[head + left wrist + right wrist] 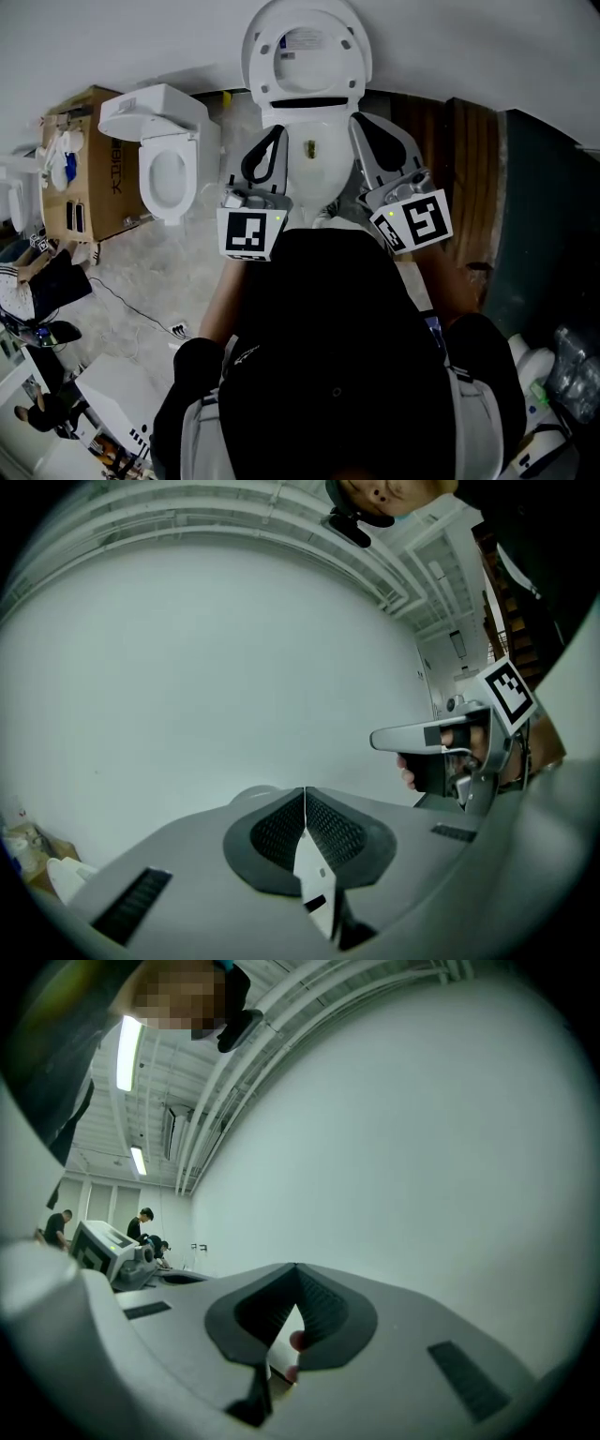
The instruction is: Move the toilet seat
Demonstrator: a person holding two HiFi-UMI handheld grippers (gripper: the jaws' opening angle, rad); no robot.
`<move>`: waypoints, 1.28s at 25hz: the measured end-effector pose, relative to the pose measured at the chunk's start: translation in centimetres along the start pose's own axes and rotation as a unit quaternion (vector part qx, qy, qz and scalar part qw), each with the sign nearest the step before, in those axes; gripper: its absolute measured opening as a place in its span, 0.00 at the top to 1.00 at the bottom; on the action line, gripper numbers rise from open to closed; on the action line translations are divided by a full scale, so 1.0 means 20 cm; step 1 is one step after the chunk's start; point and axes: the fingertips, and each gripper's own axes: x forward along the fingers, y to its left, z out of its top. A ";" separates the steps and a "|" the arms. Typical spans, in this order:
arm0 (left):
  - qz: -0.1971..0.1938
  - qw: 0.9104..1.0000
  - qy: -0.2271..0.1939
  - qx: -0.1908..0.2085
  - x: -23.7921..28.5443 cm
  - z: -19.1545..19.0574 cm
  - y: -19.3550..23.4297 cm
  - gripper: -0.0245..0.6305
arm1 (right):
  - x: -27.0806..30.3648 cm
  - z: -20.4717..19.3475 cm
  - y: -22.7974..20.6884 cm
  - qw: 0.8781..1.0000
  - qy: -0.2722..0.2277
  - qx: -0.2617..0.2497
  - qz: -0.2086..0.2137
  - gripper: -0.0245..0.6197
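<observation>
The white toilet (pixel 314 155) stands straight ahead in the head view. Its seat (pixel 354 58) is raised upright together with the lid, and the bowl below is uncovered. My left gripper (pixel 277 133) hovers at the bowl's left side and my right gripper (pixel 362 120) at its right side, both apart from the seat. In the left gripper view the left gripper (pixel 305 789) has its pads pressed together with nothing held, and it faces a bare white wall. The right gripper (pixel 295 1266) is likewise shut and empty. The right gripper (pixel 441 738) also shows in the left gripper view, in a hand.
A second white toilet (pixel 169 159) stands to the left beside a cardboard box (pixel 80 169). Dark wooden boards (pixel 469 187) run along the right. A cable (pixel 141 309) lies on the pale floor. People (pixel 61 1227) stand far off in the right gripper view.
</observation>
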 end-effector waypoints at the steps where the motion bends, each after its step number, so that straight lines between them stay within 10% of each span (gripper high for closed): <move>1: 0.001 1.000 0.004 -0.002 -0.04 -0.01 -0.02 0.94 | -0.04 -0.01 0.01 1.000 0.004 0.007 -0.002 0.94; 17: -0.033 0.999 -0.020 -0.024 -0.31 0.02 -0.06 0.94 | -0.33 -0.11 0.13 0.990 0.038 0.085 -0.102 0.94; 32: -0.044 0.997 -0.016 -0.064 -0.78 -0.10 0.28 0.94 | -0.17 -0.11 0.72 0.989 0.043 0.073 -0.124 0.94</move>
